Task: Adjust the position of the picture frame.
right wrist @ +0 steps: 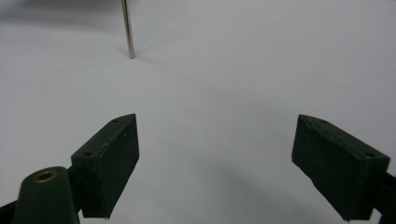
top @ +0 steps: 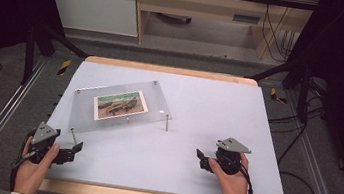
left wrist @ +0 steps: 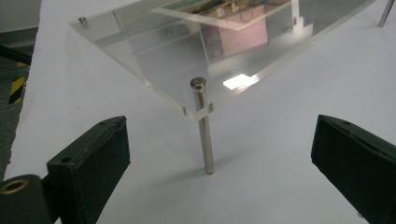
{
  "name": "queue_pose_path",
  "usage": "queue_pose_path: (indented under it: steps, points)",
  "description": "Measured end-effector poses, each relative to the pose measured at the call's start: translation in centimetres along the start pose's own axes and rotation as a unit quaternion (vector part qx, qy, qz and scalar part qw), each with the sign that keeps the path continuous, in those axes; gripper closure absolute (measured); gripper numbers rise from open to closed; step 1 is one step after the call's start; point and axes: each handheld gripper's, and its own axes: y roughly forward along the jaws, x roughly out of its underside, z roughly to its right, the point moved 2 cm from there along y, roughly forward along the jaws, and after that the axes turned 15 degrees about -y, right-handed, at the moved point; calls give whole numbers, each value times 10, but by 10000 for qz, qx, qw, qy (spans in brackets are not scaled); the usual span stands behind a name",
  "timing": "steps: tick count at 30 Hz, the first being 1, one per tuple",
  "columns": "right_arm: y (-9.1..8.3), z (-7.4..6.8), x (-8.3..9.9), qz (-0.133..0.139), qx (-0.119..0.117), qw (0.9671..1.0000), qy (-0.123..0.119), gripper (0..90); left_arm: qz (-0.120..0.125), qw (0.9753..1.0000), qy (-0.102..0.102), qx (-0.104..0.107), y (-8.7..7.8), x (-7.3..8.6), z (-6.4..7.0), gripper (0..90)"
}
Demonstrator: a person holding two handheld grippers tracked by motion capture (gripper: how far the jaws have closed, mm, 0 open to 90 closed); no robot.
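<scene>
Jaws of left gripper (left wrist: 219, 154) and right gripper (right wrist: 217, 163) both released, empty; acrylic stand (top: 106, 118) with photo (top: 120, 104) untouched on tabletop (top: 199, 105), near-left leg (left wrist: 204, 130) approached, work barely begun.

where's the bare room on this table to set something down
The widest bare patch lies between the clear stand and the table's right edge, ahead of the right gripper. The strip between both grippers is also free. It's tight at the left gripper, close to the stand's near leg.
</scene>
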Motion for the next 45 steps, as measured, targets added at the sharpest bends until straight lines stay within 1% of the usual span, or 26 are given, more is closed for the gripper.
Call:
queue_pose_path:
  steps: [1,2,3,4,5,6,7,8,9,12,14,18,20,21,23,24,25,29,31,32,37,38,39,41,43,45]
  points:
    - [0,0,0,14,36,10000,-29,172,-87,9999,106,-19,0,1,1,41]
    - [0,0,0,14,36,10000,-29,172,-87,9999,106,-19,0,1,1,41]
    - [0,-1,1,2,55,10000,-52,178,-184,9996,210,-84,2,3,1,41]
    - [0,-1,1,2,55,10000,-52,178,-210,9994,257,-102,2,3,2,41]
    - [1,-1,1,-5,56,9999,-91,187,-173,9991,359,-117,2,3,3,43]
    - [1,-2,1,2,70,9999,-148,198,-134,9990,410,-117,2,3,4,45]
    - [1,-3,1,3,70,9999,-142,198,-91,9989,442,-103,3,3,4,45]
    - [1,-3,1,24,86,9998,-181,200,-127,9989,437,-69,3,3,5,46]
    - [1,-4,1,108,185,9996,-210,210,-134,9990,427,-10,3,4,6,54]
    - [1,-5,1,131,205,9995,-219,220,-171,9991,352,132,4,5,7,54]
    - [1,-6,2,140,221,9993,-273,230,-142,9992,342,144,5,5,7,64]
    - [1,-6,2,153,212,9993,-282,231,-40,9996,161,207,4,5,6,65]
    - [1,-6,1,157,183,9993,-285,231,39,9995,39,312,5,5,5,65]
    - [1,-7,1,134,162,9994,-287,231,8,9992,-85,393,5,5,4,65]
    - [2,-7,1,111,157,9994,-294,231,0,9990,-109,429,6,5,3,65]
    - [2,-7,1,106,157,9993,-313,231,17,9991,-103,418,6,5,3,65]
    - [2,-7,2,97,157,9993,-317,231,53,9992,-47,388,7,4,2,65]
    - [2,-6,2,89,171,9994,-291,231,48,9990,-123,430,8,4,3,67]
    - [2,-6,2,90,168,9994,-293,231,45,9990,-124,425,8,3,2,67]
    - [2,-5,2,82,173,9994,-297,231,62,9989,-173,438,9,3,2,66]
    - [2,-6,2,66,164,9994,-285,231,85,9990,-235,372,10,2,3,102]
    - [2,-6,2,53,166,9994,-303,231,91,9991,-218,347,10,2,3,117]
    - [3,-7,2,31,159,9995,-283,231,73,9993,-187,329,11,2,3,182]
    - [3,-6,2,28,164,9994,-291,231,71,9993,-192,323,11,2,2,191]
    - [3,-7,2,9,163,9994,-306,231,111,9994,-198,265,12,1,2,248]
    - [3,-7,2,-2,161,9994,-300,231,135,9993,-227,247,12,0,1,267]
